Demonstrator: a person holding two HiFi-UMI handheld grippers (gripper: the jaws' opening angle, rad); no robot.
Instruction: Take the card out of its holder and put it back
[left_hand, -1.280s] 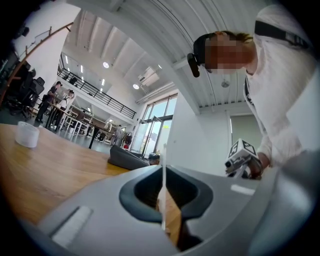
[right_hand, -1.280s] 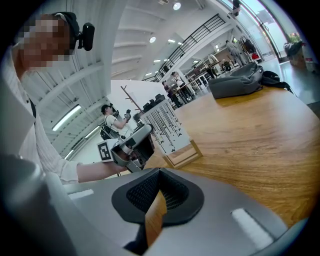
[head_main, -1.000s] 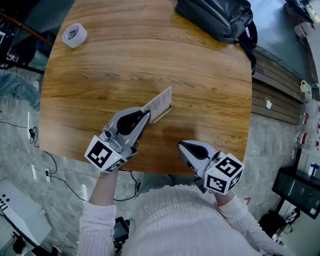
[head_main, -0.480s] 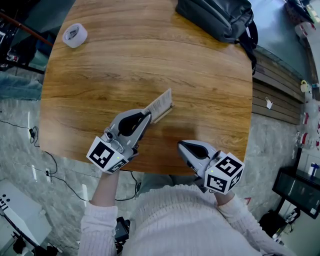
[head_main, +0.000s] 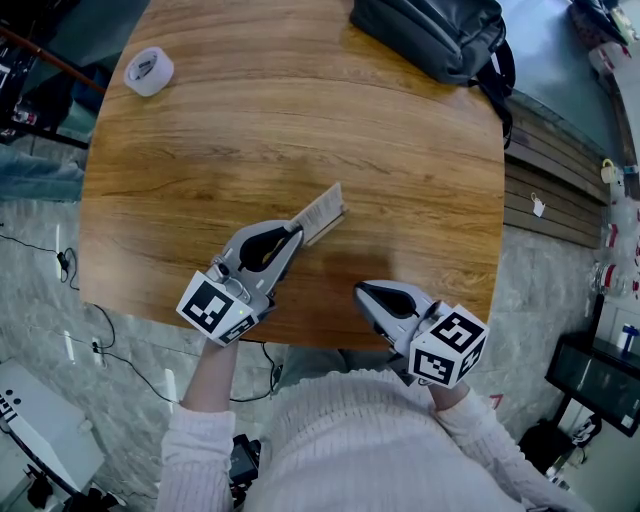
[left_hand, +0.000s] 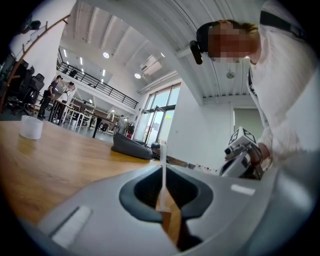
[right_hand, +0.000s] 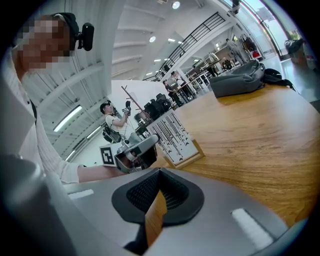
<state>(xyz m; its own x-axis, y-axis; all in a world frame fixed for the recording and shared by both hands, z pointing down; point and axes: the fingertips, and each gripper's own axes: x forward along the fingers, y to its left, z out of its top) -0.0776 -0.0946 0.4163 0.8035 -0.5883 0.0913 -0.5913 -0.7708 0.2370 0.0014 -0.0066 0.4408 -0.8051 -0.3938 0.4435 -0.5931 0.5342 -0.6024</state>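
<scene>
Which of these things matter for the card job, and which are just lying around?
In the job: card, its wooden holder, left gripper shut on the card.
Lying about: tape roll and dark bag, both far across the table; right gripper, shut, holding nothing.

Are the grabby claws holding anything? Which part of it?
The left gripper pinches the card by its near side edge, with the card standing in its wooden holder. The right gripper holds nothing.
</scene>
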